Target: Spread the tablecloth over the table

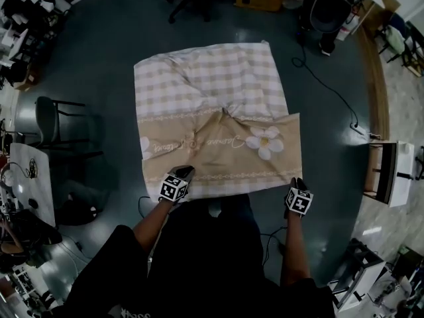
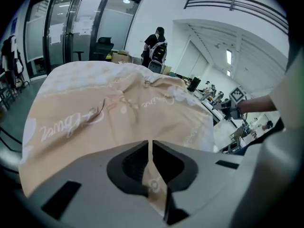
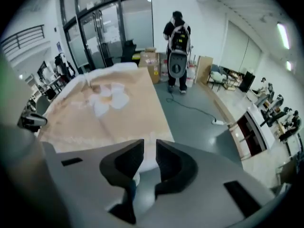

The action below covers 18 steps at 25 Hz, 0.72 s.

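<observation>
Currently your left gripper (image 1: 183, 173) is clamped on the near edge of the tablecloth (image 1: 212, 78), with a strip of beige fabric pinched between its closed jaws. Your right gripper (image 1: 298, 185) stands at the cloth's near right corner, its 2 jaws a narrow gap apart and the pads not pressing the fabric. The tablecloth lies draped ahead of you above the grey floor (image 1: 99, 52), with the checked half far and the creased, flowered beige band near.

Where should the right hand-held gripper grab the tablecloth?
Probably the near right corner of the tablecloth, coming from the near side. The thin hem lies free there, right by the right hand-held gripper. The left hand-held gripper pinches the same edge.
</observation>
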### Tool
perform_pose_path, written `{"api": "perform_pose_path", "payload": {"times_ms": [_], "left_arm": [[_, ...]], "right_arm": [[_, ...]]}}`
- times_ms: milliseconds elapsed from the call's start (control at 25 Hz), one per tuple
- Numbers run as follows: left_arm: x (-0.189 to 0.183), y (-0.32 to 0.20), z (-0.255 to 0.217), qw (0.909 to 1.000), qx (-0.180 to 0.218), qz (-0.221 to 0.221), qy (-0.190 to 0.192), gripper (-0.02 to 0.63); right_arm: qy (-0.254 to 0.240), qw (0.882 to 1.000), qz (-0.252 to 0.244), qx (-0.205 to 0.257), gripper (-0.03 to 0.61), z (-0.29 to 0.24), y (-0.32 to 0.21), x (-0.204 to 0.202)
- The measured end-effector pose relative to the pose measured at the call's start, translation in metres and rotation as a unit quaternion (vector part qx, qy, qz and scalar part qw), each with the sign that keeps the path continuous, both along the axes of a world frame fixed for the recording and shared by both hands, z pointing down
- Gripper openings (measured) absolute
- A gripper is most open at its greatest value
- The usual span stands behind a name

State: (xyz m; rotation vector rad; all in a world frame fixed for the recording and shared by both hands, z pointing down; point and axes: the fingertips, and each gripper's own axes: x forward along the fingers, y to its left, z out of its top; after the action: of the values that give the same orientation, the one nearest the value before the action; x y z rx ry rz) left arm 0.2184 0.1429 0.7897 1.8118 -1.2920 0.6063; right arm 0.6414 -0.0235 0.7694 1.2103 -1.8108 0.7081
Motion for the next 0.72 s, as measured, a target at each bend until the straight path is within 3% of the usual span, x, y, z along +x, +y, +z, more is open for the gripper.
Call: {"api": "perform_pose_path", "payload": {"times_ms": [120,280,480,720], "left_arm": [[-0.003,-0.003,0.002,0.9998,-0.001,-0.022,0.002,0.021],[0.006,-0.020,-0.007,0.9991,0.021,-0.037,0.010,0.021],[0.030,-0.050,-0.023,0.9955,0.061,-0.045,0.057,0.021],[0.051,-0.077,-0.020,0.9948,0.070,0.005,0.073,0.021]], "right_arm": [[-0.062,0.994,-0.057,0.064,0.092,-0.038,-0.063,-0.068],[-0.130,0.982,-0.127,0.060,0.092,-0.055,-0.129,-0.164],[-0.123,0.977,-0.164,0.049,0.094,-0.061,-0.161,-0.227],[-0.073,0.977,-0.194,0.039,0.129,-0.061,-0.205,-0.257]]}}
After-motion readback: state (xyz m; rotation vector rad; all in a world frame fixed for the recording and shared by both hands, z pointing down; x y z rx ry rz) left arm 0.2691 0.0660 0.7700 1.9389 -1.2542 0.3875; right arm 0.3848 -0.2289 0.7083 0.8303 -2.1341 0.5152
